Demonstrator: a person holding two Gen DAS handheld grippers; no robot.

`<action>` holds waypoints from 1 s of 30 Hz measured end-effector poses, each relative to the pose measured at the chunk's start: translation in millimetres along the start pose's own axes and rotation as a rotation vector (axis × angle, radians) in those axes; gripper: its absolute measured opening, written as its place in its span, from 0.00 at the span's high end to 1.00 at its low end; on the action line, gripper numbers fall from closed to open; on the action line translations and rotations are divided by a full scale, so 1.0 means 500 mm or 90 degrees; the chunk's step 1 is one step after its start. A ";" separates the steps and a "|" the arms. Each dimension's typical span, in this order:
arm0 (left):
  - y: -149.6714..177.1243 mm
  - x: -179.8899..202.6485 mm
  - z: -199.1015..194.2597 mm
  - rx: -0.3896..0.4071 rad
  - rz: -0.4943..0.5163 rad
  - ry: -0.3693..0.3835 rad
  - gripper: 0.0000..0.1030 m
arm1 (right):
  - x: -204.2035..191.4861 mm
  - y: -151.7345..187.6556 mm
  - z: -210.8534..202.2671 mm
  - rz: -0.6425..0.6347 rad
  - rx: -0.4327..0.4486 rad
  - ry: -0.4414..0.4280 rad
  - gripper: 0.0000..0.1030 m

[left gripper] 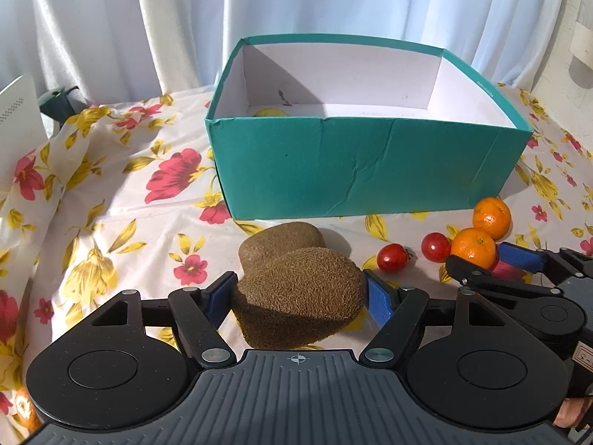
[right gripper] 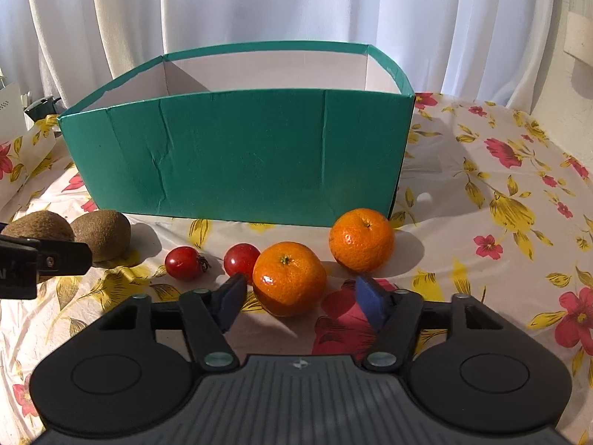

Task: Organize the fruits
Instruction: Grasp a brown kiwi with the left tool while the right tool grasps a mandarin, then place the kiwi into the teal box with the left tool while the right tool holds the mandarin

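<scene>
My left gripper [left gripper: 300, 286] is shut on a brown kiwi [left gripper: 296, 307], a blue pad pressing each end. A second kiwi [left gripper: 280, 244] lies just behind it on the cloth. The teal box [left gripper: 363, 167] stands open beyond, with a yellow fruit [left gripper: 270, 112] showing inside. My right gripper [right gripper: 300, 291] is open around the nearer orange [right gripper: 289, 278]; the left pad is almost at its skin and a gap shows at the right pad. The other orange [right gripper: 361, 239] and two small tomatoes [right gripper: 183, 262] [right gripper: 241, 259] sit close by.
A flowered cloth [right gripper: 500, 204] covers the table. White curtains [right gripper: 296, 3] hang behind the box. A white panel [left gripper: 16, 122] and a dark green object [left gripper: 59, 102] stand at the far left. In the right wrist view, the left gripper's finger [right gripper: 63, 259] reaches in at the left edge.
</scene>
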State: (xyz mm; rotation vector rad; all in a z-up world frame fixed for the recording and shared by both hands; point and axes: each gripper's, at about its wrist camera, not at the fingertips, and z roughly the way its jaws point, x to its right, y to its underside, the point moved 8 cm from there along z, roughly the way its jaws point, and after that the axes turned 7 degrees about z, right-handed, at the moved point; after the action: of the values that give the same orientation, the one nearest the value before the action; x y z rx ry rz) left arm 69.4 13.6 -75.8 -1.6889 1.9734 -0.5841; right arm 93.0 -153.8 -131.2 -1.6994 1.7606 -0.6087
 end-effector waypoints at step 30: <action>-0.237 0.054 -0.104 0.115 0.035 -0.037 0.25 | 0.061 -0.093 -0.157 0.051 0.111 0.002 0.59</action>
State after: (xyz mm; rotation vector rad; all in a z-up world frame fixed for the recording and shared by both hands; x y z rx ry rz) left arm 127.7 -29.9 34.4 -1.5213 1.8606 -0.6635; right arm 71.5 -194.3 -46.5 -1.5035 1.7155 -0.7092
